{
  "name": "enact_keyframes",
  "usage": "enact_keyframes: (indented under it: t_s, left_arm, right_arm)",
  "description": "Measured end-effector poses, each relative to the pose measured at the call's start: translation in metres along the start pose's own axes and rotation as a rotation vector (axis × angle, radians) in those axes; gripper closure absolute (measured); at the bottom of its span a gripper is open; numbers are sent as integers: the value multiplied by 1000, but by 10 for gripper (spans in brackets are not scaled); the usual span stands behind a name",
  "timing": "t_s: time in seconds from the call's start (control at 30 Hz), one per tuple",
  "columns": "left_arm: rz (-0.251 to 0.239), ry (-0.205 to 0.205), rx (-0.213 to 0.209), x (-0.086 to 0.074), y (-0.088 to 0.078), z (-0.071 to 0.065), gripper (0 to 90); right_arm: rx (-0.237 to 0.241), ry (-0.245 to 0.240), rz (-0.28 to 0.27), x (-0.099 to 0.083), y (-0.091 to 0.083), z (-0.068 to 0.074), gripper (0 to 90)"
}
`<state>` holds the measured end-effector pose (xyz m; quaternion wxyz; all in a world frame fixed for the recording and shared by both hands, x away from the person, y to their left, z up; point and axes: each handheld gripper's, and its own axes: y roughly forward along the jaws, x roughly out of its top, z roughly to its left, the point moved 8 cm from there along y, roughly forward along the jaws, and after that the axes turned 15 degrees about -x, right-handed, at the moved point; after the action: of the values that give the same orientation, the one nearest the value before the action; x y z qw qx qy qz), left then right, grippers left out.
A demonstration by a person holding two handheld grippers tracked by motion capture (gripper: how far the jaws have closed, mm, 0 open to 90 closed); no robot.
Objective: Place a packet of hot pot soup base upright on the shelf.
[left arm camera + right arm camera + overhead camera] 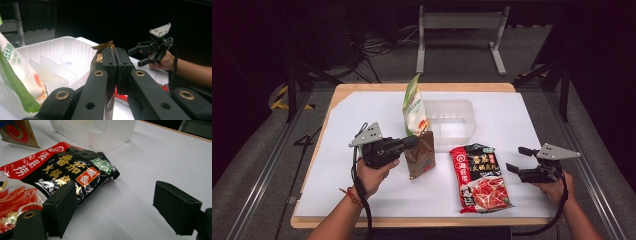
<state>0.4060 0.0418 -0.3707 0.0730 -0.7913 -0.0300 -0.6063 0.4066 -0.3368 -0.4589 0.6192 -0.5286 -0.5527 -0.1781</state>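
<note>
Left tool (412, 143) clamped on the crinkled top edge of a brown, glossy pouch (420, 157), held upright above the white surface (512, 120), just in front of the clear plastic bin (457, 117). Right tool (518, 160) with jaws apart, hovering beside a flat red-and-black sachet (479, 177).

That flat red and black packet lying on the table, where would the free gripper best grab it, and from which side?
Probably at its near right edge or top corner. The red and black packet lies flat on the white sheet, so only a thin edge offers a pinch. The right gripper, jaws open, sits just to its right; coming in low from that side, one jaw slipping under the edge, looks best. The top corner seems slightly lifted.
</note>
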Motion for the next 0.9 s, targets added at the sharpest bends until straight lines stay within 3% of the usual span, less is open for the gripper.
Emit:
enact_keyframes:
  t_s: [0.13,0.37,0.53,0.63,0.9]
  left_arm:
    - [-18,8,-4,7,1,-3,881]
    - [-24,39,4,21,8,-6,881]
    - [0,58,41,27,15,-6,881]
    - [-9,62,38,32,19,-5,881]
    - [-47,66,98,49,21,5,881]
  right_arm:
    - [-1,-17,-2,-1,-1,2,197]
    - [-5,-5,-5,-1,-2,2,197]
    - [-16,-1,-1,-2,-3,1,201]
    - [-18,3,3,-3,-3,0,201]
    - [-23,2,4,-3,-3,0,201]
